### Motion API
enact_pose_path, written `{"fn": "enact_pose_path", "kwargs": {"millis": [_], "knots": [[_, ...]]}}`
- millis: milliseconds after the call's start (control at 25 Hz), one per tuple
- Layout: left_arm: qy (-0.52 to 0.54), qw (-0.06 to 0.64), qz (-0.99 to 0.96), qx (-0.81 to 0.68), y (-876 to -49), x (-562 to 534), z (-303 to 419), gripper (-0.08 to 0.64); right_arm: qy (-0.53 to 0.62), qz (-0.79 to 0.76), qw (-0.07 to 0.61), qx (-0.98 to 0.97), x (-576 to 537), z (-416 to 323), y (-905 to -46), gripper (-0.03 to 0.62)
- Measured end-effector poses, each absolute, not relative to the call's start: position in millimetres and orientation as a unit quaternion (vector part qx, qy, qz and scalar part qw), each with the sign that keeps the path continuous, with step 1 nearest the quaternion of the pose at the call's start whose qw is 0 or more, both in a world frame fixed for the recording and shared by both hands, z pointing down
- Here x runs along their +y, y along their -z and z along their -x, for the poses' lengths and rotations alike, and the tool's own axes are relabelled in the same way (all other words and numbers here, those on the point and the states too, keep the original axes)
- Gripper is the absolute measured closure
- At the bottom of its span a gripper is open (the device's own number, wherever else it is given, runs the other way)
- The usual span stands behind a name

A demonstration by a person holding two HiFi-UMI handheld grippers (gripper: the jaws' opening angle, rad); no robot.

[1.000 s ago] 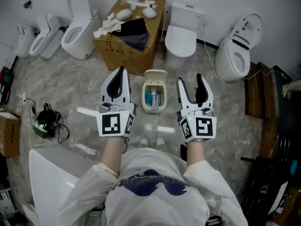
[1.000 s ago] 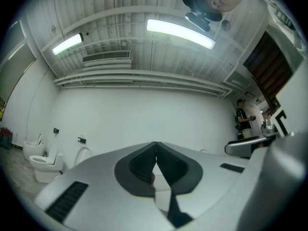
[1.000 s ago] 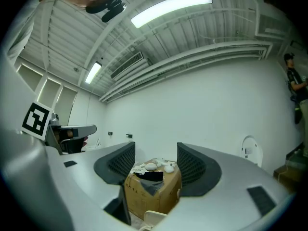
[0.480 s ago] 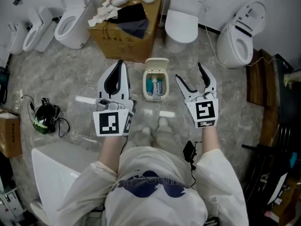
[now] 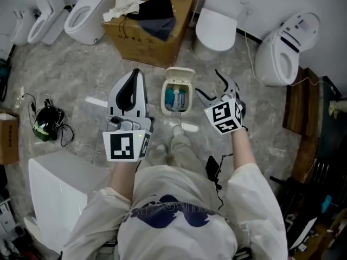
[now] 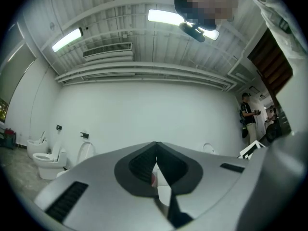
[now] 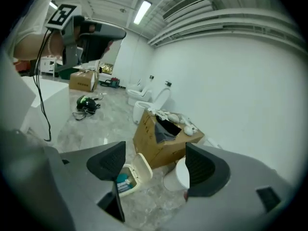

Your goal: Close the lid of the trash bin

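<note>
A small cream trash bin stands on the marble floor in front of me, its lid tipped up at the far side and blue and white rubbish showing inside. My right gripper hangs just right of the bin, tilted down toward it; its jaws are opening and nothing is between them. In the right gripper view the bin and its raised lid show between the spread jaws of the right gripper. My left gripper is left of the bin, shut and empty. The left gripper view has the left gripper aimed at a white wall.
A cardboard box with rags and white parts stands behind the bin. Toilets stand at the back, at the right and at the left. A black-green headset with cables lies left. A person stands far off.
My right gripper has dropped, rolled and come closer to the bin, and its jaws have spread wider. The left gripper has shifted a little and stays shut.
</note>
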State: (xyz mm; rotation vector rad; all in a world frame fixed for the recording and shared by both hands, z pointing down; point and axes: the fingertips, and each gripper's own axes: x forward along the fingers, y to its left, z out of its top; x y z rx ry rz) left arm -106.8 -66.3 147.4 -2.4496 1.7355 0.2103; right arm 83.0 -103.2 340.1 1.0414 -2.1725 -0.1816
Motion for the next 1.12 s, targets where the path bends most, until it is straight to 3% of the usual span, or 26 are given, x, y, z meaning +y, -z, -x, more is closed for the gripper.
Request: {"fn": "enact_pose_path", "kwargs": {"millis": [520,1120], "knots": [[-0.023,0.042,0.797,0.602,-201.4,-150.0,67.3,0.560,0.030,-0.208,0.485,-0.849,-198.3,-66.5,-494.8,0.193],[-0.013,0.019,0.791,0.611,-264.2,-233.8,60.3,0.560,-0.035,-0.099,0.561,-0.821,-240.1,-61.2,-632.7,0.199]]}}
